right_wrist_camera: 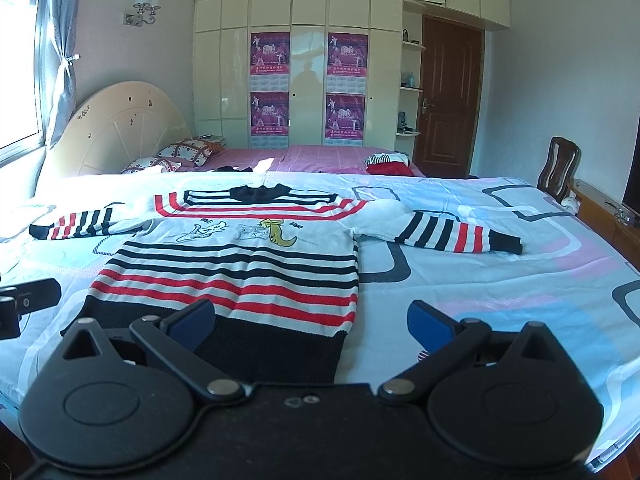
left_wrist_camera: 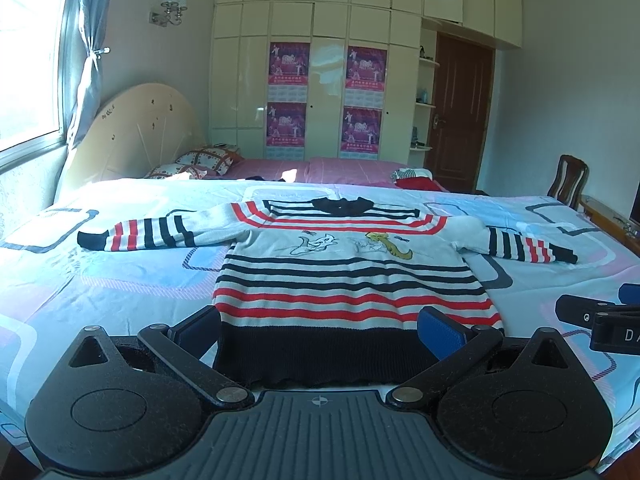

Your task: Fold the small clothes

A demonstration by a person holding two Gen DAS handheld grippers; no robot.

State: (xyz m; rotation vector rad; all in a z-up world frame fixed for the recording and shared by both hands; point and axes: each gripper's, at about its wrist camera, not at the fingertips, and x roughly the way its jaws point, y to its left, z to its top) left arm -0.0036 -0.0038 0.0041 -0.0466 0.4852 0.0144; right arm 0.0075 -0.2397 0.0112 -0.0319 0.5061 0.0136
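Two views over one bed [left_wrist_camera: 120, 280], sheet patterned in pale blue, pink and grey. Spread flat mid-frame: small striped sweater [left_wrist_camera: 340, 276], front up, dark collar toward the headboard [left_wrist_camera: 136, 132], black hem nearest the cameras, both sleeves stretched out sideways. Beyond, along the far wall: white wardrobe [left_wrist_camera: 320, 80] with four purple posters, brown door [left_wrist_camera: 460, 112] at upper right, wooden chair [left_wrist_camera: 568, 180] at right edge.

Only from the left wrist: sweater centred, hem spanning the gap between the fingers; right claw [left_wrist_camera: 600, 320] poking in at the right edge. Only from the right wrist: sweater shifted left of centre, bare sheet ahead of the right finger, left claw [right_wrist_camera: 28, 300] at the left edge.

Small heap of striped and red clothes [right_wrist_camera: 386, 164] far back on the pink bedding.

Left claw [left_wrist_camera: 320, 328] spread wide, holding nothing, hovering over the hem. Right claw [right_wrist_camera: 312, 320] likewise wide, gripping nothing, left finger over the hem's right corner.
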